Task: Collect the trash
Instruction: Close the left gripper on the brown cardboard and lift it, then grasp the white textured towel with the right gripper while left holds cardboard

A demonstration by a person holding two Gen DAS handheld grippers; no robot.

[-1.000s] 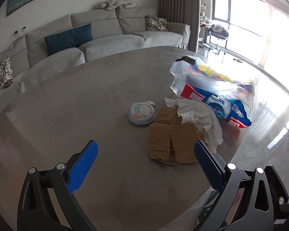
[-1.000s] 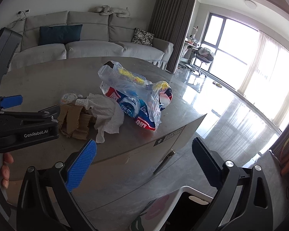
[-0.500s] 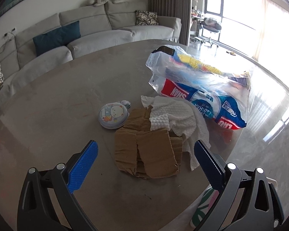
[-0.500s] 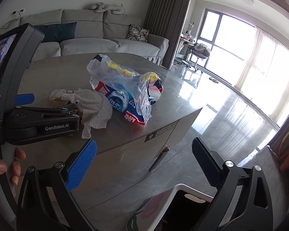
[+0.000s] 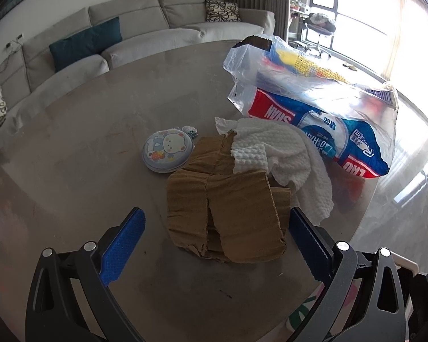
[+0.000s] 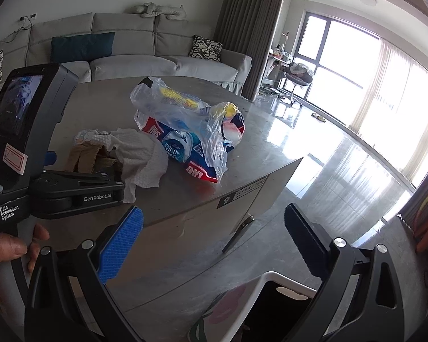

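Near the tabletop (image 5: 71, 148) edge, crumpled cardboard (image 5: 228, 199) lies partly under a white cloth (image 5: 285, 154), left tongs (image 5: 214, 239) gaping empty astride it, apparently lined up to pinch; right tongs (image 6: 214, 239) equally agape, waiting over the bin (image 6: 271, 282) below.

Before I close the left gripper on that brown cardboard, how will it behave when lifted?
The cardboard looks creased and torn into folded flaps, so it will probably sag and may come apart in layers. It seems light. The white towel drapes over its far edge and would likely drag along.
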